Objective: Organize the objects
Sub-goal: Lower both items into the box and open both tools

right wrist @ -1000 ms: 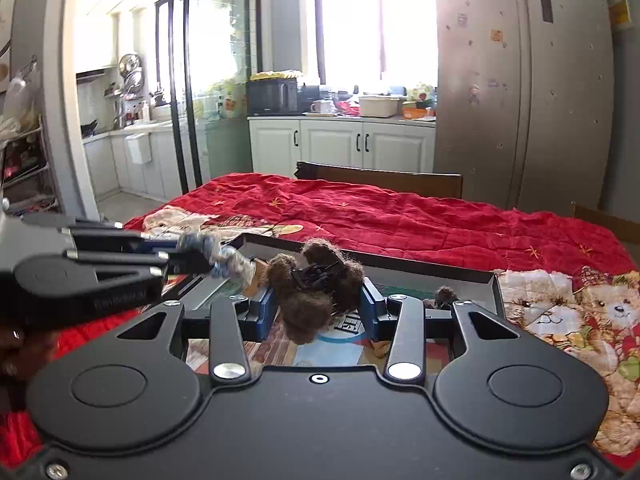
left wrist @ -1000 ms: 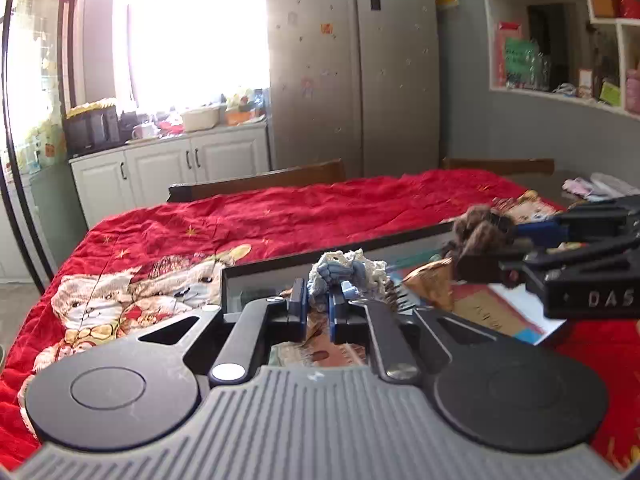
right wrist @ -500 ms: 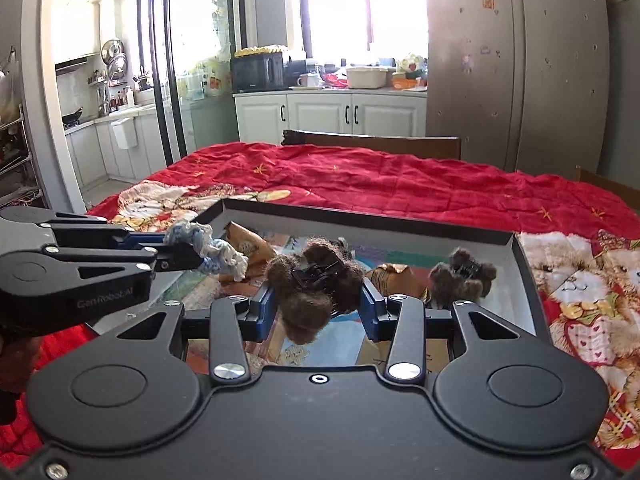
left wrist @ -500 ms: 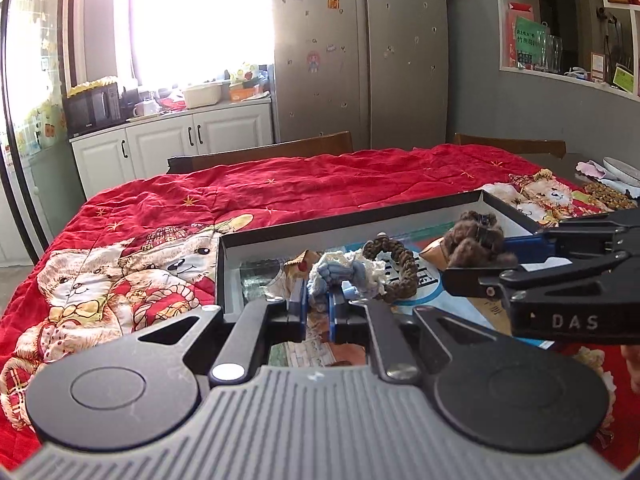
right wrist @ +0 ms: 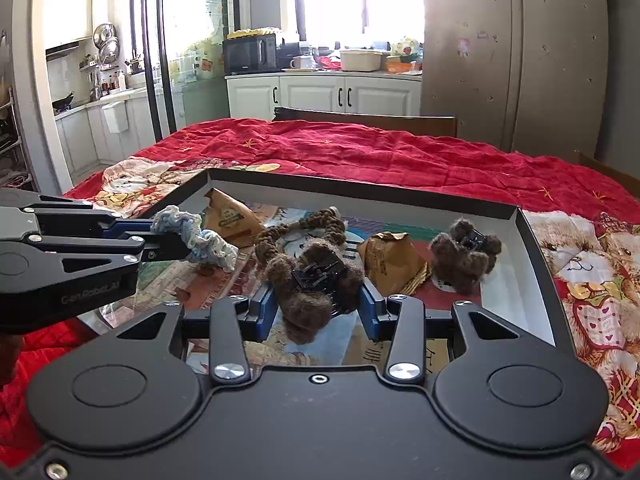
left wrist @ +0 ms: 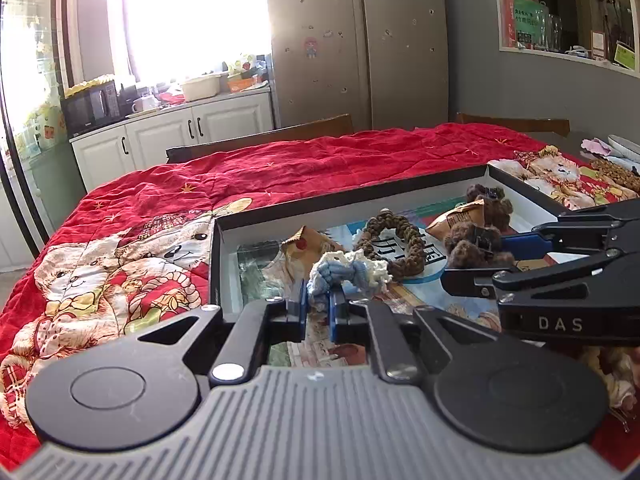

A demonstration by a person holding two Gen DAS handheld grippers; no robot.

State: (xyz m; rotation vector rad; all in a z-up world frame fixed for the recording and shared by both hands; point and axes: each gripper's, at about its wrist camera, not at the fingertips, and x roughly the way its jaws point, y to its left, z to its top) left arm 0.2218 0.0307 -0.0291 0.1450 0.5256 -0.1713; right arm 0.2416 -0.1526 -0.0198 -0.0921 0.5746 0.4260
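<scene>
My left gripper (left wrist: 318,310) is shut on a blue-and-white scrunchie (left wrist: 348,270), held over the left part of a shallow black-rimmed box (left wrist: 352,200). From the right wrist view the same scrunchie (right wrist: 196,236) hangs at the left gripper's tips. My right gripper (right wrist: 318,306) is shut on a fuzzy brown hair claw (right wrist: 312,280), held over the box's middle; it shows in the left wrist view as a brown hair claw (left wrist: 476,244). Inside the box lie a braided brown hair tie (left wrist: 394,240), a second fuzzy brown claw (right wrist: 464,256) and two brown paper packets (right wrist: 390,260).
The box (right wrist: 360,188) rests on a table under a red bear-print cloth (right wrist: 400,152). Two wooden chair backs (left wrist: 264,140) stand at the far edge. White kitchen cabinets (right wrist: 324,94) and a tall fridge (left wrist: 360,40) lie behind.
Both grippers have sunk toward the box with their loads still held, so more of the box's inside and its contents shows now.
</scene>
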